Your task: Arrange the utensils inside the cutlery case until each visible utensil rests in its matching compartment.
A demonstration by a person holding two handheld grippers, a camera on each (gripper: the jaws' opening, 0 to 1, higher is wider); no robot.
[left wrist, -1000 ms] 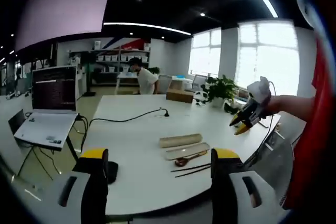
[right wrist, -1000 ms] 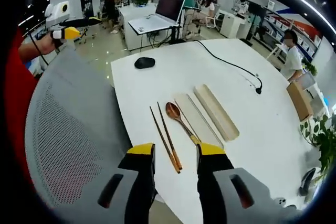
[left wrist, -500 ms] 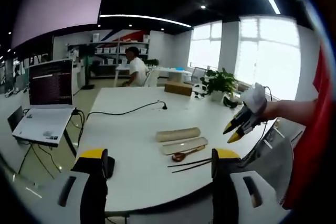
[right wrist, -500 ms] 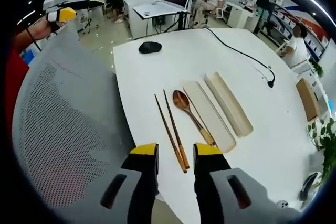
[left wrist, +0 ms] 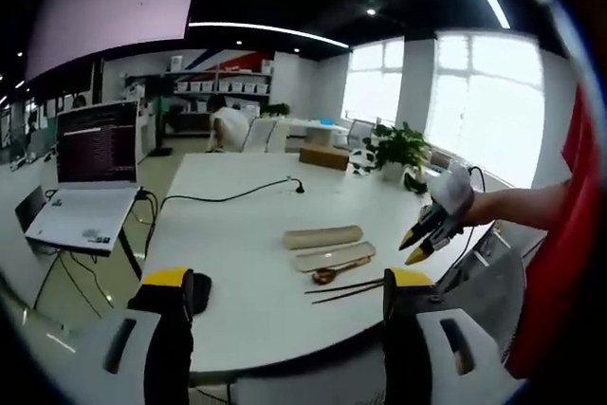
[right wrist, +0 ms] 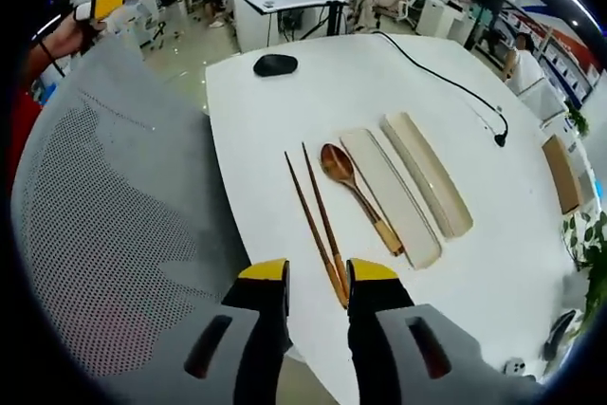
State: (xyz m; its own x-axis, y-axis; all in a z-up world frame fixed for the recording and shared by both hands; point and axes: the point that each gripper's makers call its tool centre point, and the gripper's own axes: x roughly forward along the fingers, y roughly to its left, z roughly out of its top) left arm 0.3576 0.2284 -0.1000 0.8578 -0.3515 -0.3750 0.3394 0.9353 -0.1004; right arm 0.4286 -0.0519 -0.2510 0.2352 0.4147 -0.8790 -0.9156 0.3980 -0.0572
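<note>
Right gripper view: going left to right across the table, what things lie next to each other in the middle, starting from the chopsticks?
chopsticks → wooden spoon → flat case part → deeper case part. They all lie on the white table, apart from the spoon's handle end, which touches the flat case part's edge.

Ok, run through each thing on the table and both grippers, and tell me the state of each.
Chopsticks: loose on table, outside case.
Spoon: on table beside case, outside it.
Case tray: open, empty.
Case lid: off, beside tray.
Left gripper: open, empty.
Right gripper: open, empty, over chopstick ends.
</note>
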